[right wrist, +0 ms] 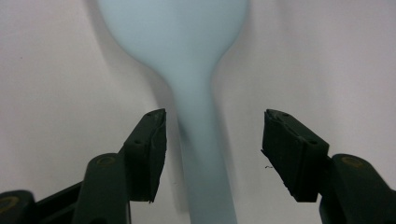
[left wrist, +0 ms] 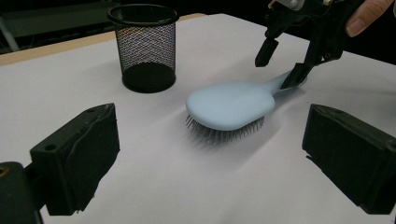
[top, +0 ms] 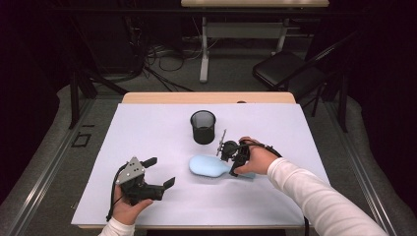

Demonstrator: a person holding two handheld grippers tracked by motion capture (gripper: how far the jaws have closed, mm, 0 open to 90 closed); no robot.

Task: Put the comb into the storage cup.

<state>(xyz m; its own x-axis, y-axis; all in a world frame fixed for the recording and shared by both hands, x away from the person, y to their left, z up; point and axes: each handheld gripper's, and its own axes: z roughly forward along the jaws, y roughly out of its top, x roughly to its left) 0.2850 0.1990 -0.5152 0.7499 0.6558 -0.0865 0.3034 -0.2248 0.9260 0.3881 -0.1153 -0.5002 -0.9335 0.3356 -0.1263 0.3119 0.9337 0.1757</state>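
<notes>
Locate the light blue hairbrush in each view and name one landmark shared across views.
High view: hairbrush lies right of centre on the white sheet, below the black mesh cup.
Left gripper view: hairbrush at centre, bristles down, mesh cup behind to its left.
Right gripper view: its handle runs up between the open jaws.
Shared landmark: the right gripper at the handle.

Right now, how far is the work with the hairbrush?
Nothing looks finished: the blue hairbrush lies bristles down on the table, beside the mesh cup. In hand: the right gripper straddles its handle, jaws not yet pressing. Gripping and lifting remain. The left gripper waits open.
</notes>
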